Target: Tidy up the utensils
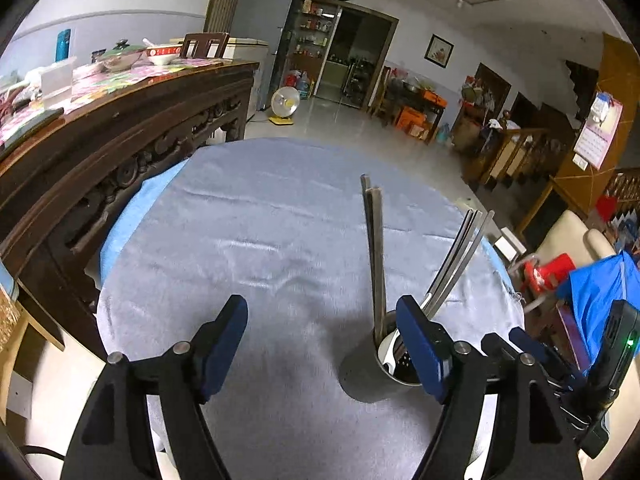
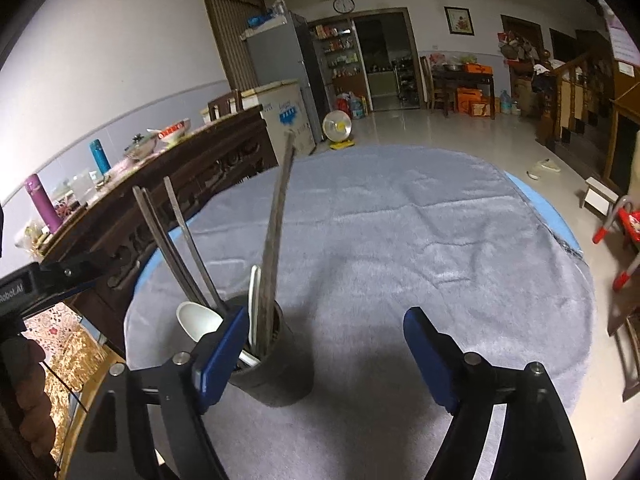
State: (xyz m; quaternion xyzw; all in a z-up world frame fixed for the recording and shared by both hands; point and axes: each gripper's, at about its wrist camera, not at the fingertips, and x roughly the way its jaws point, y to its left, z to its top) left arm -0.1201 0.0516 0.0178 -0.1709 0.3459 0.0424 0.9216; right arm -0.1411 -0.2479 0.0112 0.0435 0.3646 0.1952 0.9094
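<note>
A dark metal utensil cup (image 1: 362, 374) (image 2: 280, 376) stands on the grey cloth of the round table (image 1: 260, 232) (image 2: 400, 240). It holds metal chopsticks (image 1: 376, 248) (image 2: 276, 232), several more metal sticks leaning out (image 1: 460, 256) (image 2: 176, 240) and a white spoon (image 2: 198, 322). My left gripper (image 1: 322, 320) is open and empty, the cup just behind its right finger. My right gripper (image 2: 324, 330) is open and empty, the cup just behind its left finger.
A carved dark wooden sideboard (image 1: 120, 132) (image 2: 180, 184) with bowls and bottles stands left of the table. Beyond are a tiled floor, a small fan (image 1: 285, 104), a fridge, a staircase on the right and red stools (image 2: 624, 232).
</note>
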